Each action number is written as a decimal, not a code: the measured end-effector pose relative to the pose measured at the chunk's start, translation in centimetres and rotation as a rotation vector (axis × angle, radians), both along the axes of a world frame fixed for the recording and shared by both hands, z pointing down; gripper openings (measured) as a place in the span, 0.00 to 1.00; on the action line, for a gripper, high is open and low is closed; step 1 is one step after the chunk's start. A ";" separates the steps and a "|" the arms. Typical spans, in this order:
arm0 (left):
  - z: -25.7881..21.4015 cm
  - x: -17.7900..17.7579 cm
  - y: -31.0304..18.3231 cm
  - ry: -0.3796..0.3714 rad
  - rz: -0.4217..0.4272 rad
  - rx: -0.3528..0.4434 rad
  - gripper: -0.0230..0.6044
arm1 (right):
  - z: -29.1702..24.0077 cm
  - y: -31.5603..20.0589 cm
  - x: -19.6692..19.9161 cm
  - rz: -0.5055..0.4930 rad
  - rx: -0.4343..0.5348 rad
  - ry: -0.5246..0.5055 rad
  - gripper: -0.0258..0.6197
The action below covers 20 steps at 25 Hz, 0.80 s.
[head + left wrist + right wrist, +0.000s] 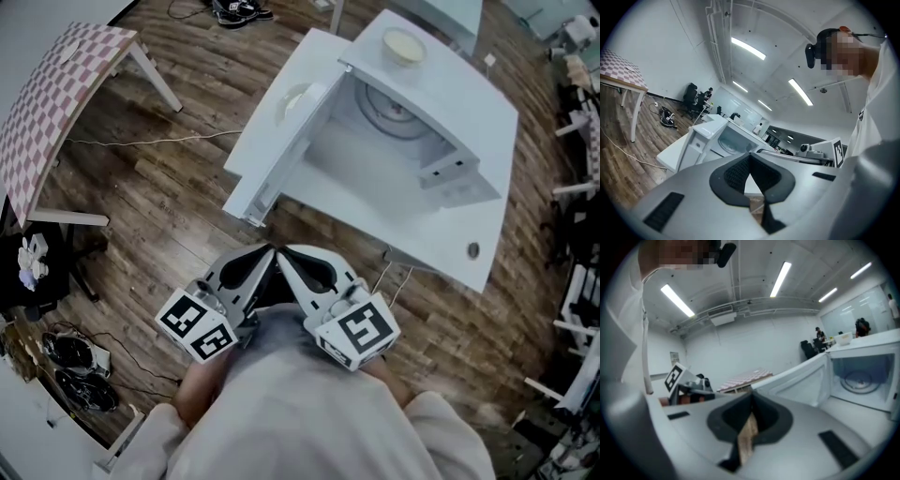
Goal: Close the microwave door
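Observation:
A white microwave [441, 131] stands on a white table [441, 246] with its door [281, 141] swung wide open to the left, showing the glass turntable [392, 108] inside. Both grippers are held close to my body, below the table's near edge and apart from the door. The left gripper [264, 255] and the right gripper [287, 255] are shut on nothing, tips side by side. The left gripper view has the open door [689, 145] beyond its shut gripper [750, 158]. The right gripper view shows the door [801, 380] and cavity [860, 378] to the right of its shut gripper [751, 398].
A pale bowl [404, 45] sits on top of the microwave. A pink checkered table [52, 103] stands at the left, with a thin cable [150, 141] across the wood floor. Bags and clutter [66, 361] lie at lower left, racks [577, 206] along the right.

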<state>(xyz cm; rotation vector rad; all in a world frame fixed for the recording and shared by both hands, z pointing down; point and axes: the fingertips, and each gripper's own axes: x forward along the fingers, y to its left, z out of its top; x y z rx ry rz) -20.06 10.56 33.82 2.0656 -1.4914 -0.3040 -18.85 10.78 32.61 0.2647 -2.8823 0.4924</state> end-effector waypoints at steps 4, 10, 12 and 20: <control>-1.4 -2.8 0.0 -0.089 -0.004 0.054 0.06 | -1.1 -0.5 -1.7 0.013 0.015 -0.023 0.08; -3.2 -6.5 0.3 -0.168 -0.039 0.111 0.06 | -1.7 -0.7 -3.6 0.020 0.015 -0.035 0.08; -2.9 -8.0 0.3 -0.170 -0.059 0.106 0.06 | -1.3 -0.7 -4.2 0.023 0.011 -0.030 0.08; -0.5 -11.9 -1.2 -0.191 -0.085 0.044 0.06 | -0.7 -1.6 -4.9 0.038 -0.010 -0.019 0.08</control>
